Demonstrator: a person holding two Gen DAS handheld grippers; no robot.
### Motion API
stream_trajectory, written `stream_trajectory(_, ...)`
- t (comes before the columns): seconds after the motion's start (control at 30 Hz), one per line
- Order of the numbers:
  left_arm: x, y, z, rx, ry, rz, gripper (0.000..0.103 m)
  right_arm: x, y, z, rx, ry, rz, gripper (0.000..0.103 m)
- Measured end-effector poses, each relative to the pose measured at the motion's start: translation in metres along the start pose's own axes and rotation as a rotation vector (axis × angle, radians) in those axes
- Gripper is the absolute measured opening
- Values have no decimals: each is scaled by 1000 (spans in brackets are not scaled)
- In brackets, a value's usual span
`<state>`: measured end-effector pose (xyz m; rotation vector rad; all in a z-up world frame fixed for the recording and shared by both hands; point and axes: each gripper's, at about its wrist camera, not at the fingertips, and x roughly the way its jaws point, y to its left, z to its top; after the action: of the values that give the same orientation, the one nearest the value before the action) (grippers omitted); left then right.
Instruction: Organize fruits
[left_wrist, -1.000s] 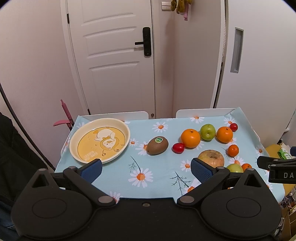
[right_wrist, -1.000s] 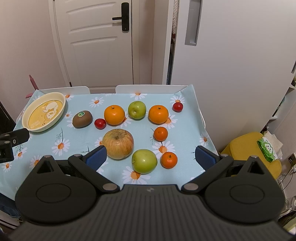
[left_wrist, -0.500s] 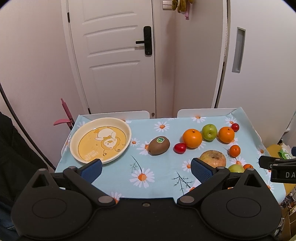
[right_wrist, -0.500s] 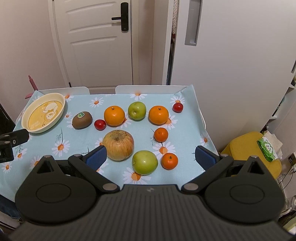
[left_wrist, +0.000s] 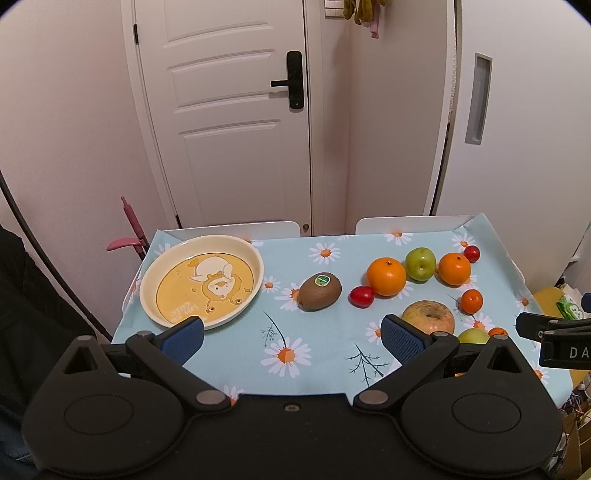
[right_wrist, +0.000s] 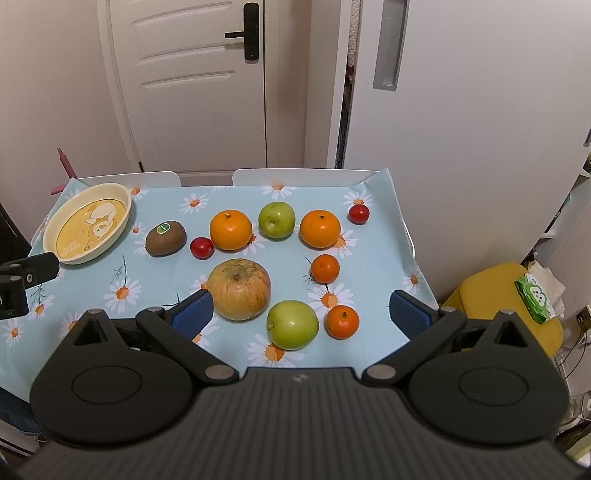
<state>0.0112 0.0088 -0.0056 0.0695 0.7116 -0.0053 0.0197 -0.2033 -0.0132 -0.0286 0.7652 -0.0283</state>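
A cream plate (left_wrist: 201, 282) (right_wrist: 88, 223) with a yellow cartoon picture sits empty at the table's left. Fruits lie loose to its right: a kiwi (left_wrist: 320, 291) (right_wrist: 165, 238), a red cherry tomato (right_wrist: 201, 247), two oranges (right_wrist: 231, 229) (right_wrist: 320, 228), a green apple (right_wrist: 276, 219), a large yellowish apple (right_wrist: 239, 288), a second green apple (right_wrist: 292, 324), small tangerines (right_wrist: 324, 268) (right_wrist: 342, 321) and another cherry tomato (right_wrist: 358, 214). My left gripper (left_wrist: 291, 338) is open and empty above the near edge. My right gripper (right_wrist: 301, 314) is open and empty, above the near fruits.
The table has a light blue daisy cloth (left_wrist: 295, 354). Two white chair backs (right_wrist: 295, 177) stand at its far edge before a white door (left_wrist: 236, 110). A yellow stool (right_wrist: 506, 306) with a green packet stands right of the table.
Both views have shifted slightly; the table and fruits sit a little lower and nearer in frame. No fruit has moved and both grippers stay open.
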Motion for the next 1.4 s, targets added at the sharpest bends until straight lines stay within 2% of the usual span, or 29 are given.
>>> stream_trajectory(1.03,9,-5,12,29,6,-26,103,2,-4,2,32,-1,-13,103)
stream_trajectory(1.2,13,-11,18,92,-3,-47,103,2,-8,2,53,7,-16,103)
stream_trajectory(1.4,30,-26,18,181,-21,-132,103,16,-22,-9,53,12,-45,103)
